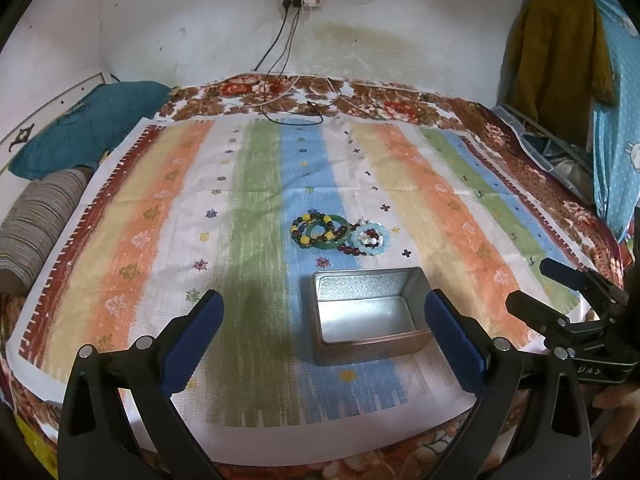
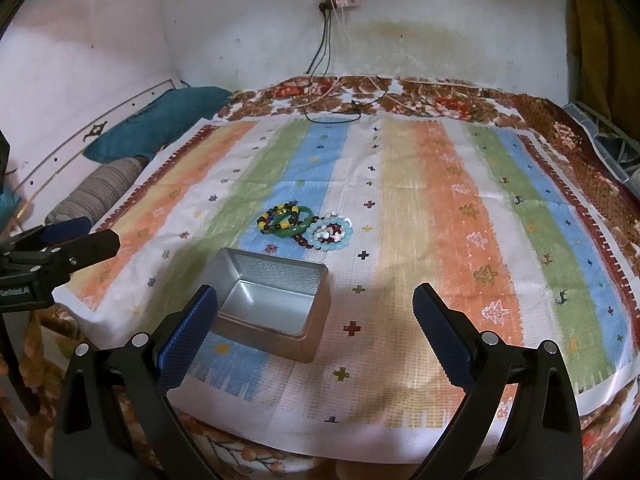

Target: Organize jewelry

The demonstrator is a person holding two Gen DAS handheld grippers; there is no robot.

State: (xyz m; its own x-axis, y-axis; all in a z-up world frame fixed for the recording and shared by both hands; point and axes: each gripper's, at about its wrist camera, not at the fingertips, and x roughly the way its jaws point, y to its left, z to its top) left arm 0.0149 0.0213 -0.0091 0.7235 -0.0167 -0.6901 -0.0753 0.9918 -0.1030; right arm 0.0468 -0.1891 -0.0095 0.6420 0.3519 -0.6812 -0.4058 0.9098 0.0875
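Note:
A pile of bracelets lies on the striped cloth: a green bangle (image 1: 325, 235) (image 2: 298, 222), a yellow and dark bead bracelet (image 1: 308, 227) (image 2: 276, 218), a dark red bead bracelet (image 1: 351, 249) (image 2: 306, 242) and a pale blue bead bracelet (image 1: 370, 240) (image 2: 334, 234). An open, empty metal tin (image 1: 366, 314) (image 2: 272, 304) stands just in front of them. My left gripper (image 1: 324, 308) is open and empty, near the tin. My right gripper (image 2: 316, 308) is open and empty, to the tin's right; it also shows in the left wrist view (image 1: 532, 286).
The striped cloth (image 1: 248, 208) (image 2: 440, 220) covers a floral bedspread (image 1: 360, 96) on a bed against a white wall. Charger cables (image 1: 296, 112) (image 2: 340, 108) lie at the far edge. A teal cushion (image 1: 88, 128) and a striped bolster (image 1: 40, 216) sit left. Clothes (image 1: 560, 40) hang right.

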